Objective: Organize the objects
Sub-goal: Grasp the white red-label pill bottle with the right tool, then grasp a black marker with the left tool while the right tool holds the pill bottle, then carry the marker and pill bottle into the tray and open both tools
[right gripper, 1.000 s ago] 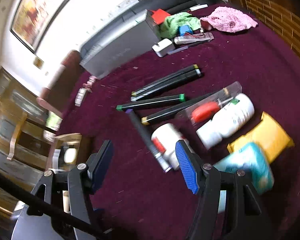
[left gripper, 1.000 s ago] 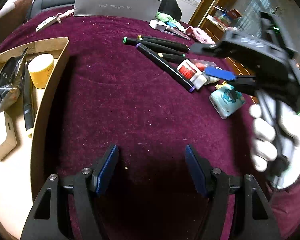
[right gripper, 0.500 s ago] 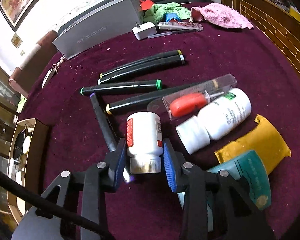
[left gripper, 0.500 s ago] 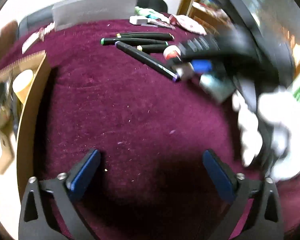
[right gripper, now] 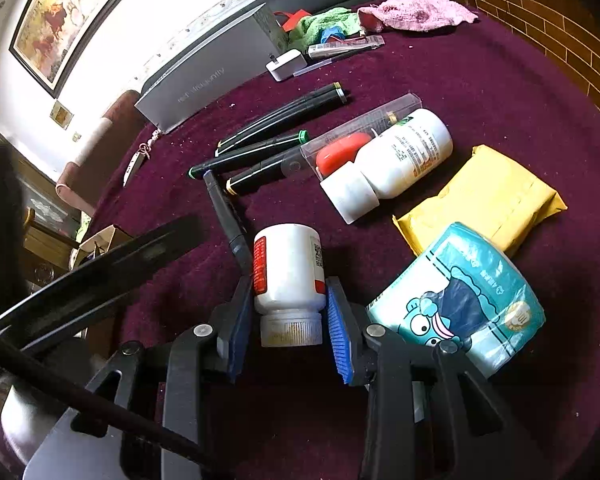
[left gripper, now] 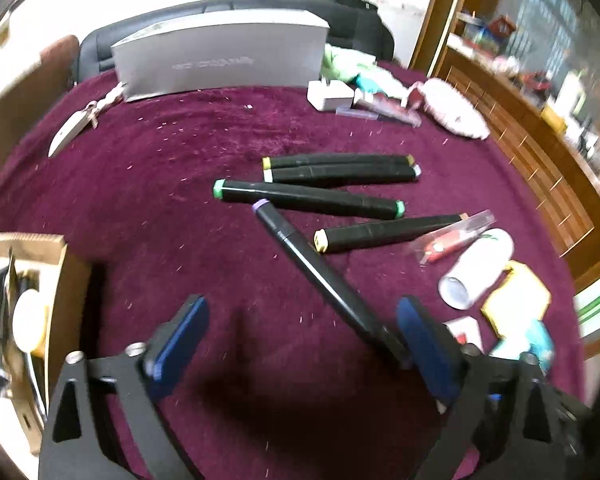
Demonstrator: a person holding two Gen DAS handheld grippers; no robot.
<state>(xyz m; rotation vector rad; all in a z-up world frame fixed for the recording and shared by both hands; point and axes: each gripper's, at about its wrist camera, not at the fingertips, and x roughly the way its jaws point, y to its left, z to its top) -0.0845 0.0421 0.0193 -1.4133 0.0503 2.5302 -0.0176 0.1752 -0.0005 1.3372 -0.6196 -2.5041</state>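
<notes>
Presently we find the right gripper [right gripper: 286, 316] clenched on the bottle [right gripper: 288, 272] mid-table; left gripper [left gripper: 300, 344], closing on nothing, could knock the purple marker [left gripper: 324, 280] beside its jaw.

- A lived-in home room, likely a sitting or dining room.
- A framed painting in warm colours [right gripper: 56, 20] hangs on the white wall.
- A black leather sofa [left gripper: 236, 12] stands behind the table.
- A brown wooden cabinet with glass doors [left gripper: 540, 80] holds small household items.
- A plush maroon tablecloth [right gripper: 480, 92] bears everyday clutter: a crumpled pink towel [right gripper: 416, 12] and a white plug-in charger [right gripper: 286, 65].
</notes>
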